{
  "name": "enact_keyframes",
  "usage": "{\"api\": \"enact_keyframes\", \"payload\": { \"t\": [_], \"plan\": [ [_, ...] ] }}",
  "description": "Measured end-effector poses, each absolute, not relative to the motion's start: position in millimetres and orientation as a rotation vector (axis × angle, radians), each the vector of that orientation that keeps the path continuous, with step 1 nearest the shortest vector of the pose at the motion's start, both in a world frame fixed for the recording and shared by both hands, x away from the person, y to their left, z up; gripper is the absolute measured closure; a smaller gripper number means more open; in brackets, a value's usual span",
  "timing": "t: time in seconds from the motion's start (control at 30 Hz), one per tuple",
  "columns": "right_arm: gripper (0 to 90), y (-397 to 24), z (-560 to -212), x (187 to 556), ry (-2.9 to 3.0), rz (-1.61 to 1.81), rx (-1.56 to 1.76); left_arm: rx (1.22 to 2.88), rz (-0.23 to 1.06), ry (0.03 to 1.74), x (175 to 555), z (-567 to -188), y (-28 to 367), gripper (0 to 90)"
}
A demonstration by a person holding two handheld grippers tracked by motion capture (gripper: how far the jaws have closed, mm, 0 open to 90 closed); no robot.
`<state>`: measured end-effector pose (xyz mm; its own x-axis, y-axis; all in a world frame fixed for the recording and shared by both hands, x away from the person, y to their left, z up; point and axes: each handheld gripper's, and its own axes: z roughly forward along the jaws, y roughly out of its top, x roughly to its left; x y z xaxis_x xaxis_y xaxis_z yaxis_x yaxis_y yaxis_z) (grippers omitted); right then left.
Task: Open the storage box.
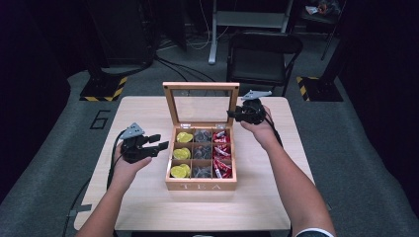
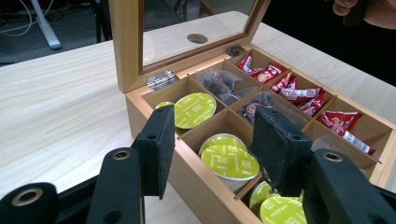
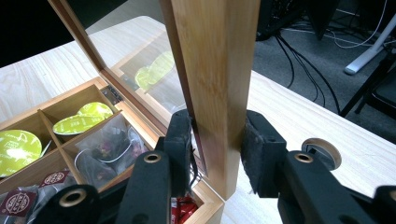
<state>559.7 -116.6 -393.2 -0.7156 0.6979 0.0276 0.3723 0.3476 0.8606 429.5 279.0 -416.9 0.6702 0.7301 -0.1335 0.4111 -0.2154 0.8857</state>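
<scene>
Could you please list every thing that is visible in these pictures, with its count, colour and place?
table: one, light wood, centre of the high view.
tea box: one, light wood, on the table, nine compartments.
lid: one, wooden frame with clear pane, standing open at the box's far side.
capsules: several, yellow-green tops, left column.
clear bags: several, dark contents, middle column.
red sachets: several, right column.
folding chair: one, black, behind the table.
left gripper: one, black, jaws apart, left of the box.
right gripper: one, black, jaws around the lid's side rail.
</scene>
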Motion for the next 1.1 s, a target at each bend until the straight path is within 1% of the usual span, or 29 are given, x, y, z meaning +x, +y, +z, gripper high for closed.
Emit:
{"api": "enact_keyframes", "payload": {
  "t": [0.1, 0.3, 0.63, 1.1],
  "plan": [
    [65.0, -117, -392, 562, 2.28, 1.314, 0.965, 1.855, 0.394, 0.894, 428, -417, 281, 49.3],
    [65.9, -116, -391, 568, 2.288, 1.306, 0.967, 1.824, 0.392, 0.914, 420, -419, 283, 49.3],
    [66.4, -116, -390, 573, 2.303, 1.303, 0.98, 1.78, 0.369, 0.99, 412, -431, 295, 49.5],
    [66.4, -117, -392, 583, 2.285, 1.328, 1.039, 1.827, 0.366, 1.003, 409, -439, 296, 49.2]
  ]
}}
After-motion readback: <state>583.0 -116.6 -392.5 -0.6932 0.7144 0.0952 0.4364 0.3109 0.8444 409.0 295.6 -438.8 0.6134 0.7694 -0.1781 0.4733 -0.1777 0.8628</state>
